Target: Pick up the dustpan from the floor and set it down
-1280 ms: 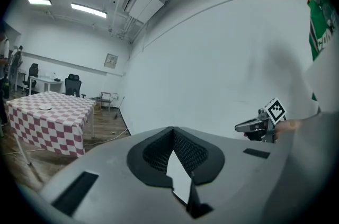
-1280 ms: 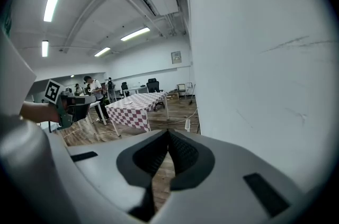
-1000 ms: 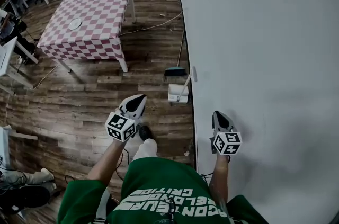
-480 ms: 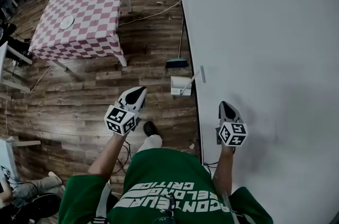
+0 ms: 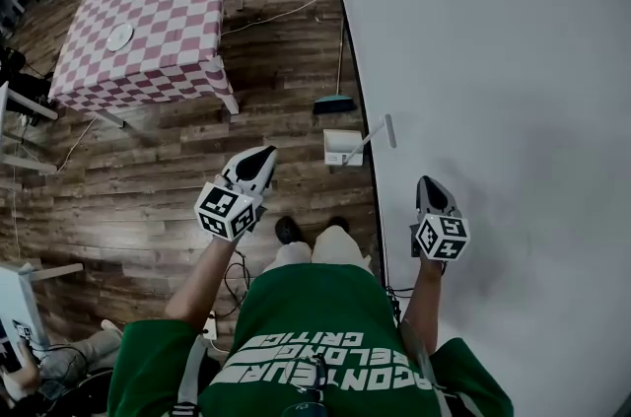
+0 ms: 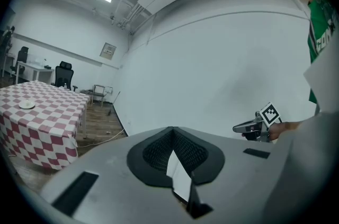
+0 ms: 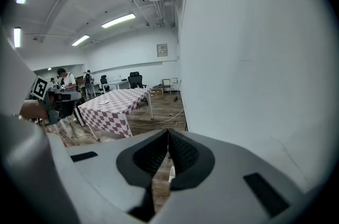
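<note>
The white dustpan [image 5: 342, 147] sits on the wood floor against the wall, its long handle [image 5: 380, 131] leaning up to the right. A broom [image 5: 334, 103] stands just beyond it. My left gripper [image 5: 261, 156] hangs above the floor, left of and a little short of the dustpan; its jaws are shut and hold nothing [image 6: 170, 131]. My right gripper [image 5: 426, 183] is close along the wall, nearer me than the dustpan, also shut and holding nothing [image 7: 168, 132]. Through the slit under its pads a bit of the dustpan [image 7: 171, 172] shows.
A white wall [image 5: 513, 60] fills the right side. A table with a red-checked cloth [image 5: 148, 21] and a plate [image 5: 119, 36] stands far left. A cable [image 5: 286, 16] runs over the floor past the table. The person's shoe [image 5: 289, 230] is below the left gripper.
The person has stepped forward along the wall. Both grippers have moved ahead with them and the dustpan now lies closer. Both stay shut.
</note>
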Motion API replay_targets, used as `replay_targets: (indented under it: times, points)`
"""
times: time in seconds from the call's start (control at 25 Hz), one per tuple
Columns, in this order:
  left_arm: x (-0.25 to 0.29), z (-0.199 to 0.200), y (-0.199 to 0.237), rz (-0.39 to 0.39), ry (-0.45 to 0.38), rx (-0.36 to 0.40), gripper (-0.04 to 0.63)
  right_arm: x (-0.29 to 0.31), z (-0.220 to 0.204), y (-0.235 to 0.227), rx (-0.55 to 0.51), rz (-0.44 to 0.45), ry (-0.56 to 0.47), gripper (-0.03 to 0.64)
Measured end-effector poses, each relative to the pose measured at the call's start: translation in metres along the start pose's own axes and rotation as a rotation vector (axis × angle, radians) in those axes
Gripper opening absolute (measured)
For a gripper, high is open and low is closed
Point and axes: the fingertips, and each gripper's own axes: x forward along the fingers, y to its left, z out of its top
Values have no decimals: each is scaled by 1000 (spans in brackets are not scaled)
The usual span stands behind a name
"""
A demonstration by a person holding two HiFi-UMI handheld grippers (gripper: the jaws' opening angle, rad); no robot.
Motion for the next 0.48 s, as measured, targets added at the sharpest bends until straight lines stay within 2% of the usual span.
replay_targets:
  times: [0.28,0.48]
  points:
    - [1,6,11,15,0,-4,3,25,12,2,-8,15,12,9]
    - [4,1,30,57,20,12,3,63,25,7,-24,58,11,9]
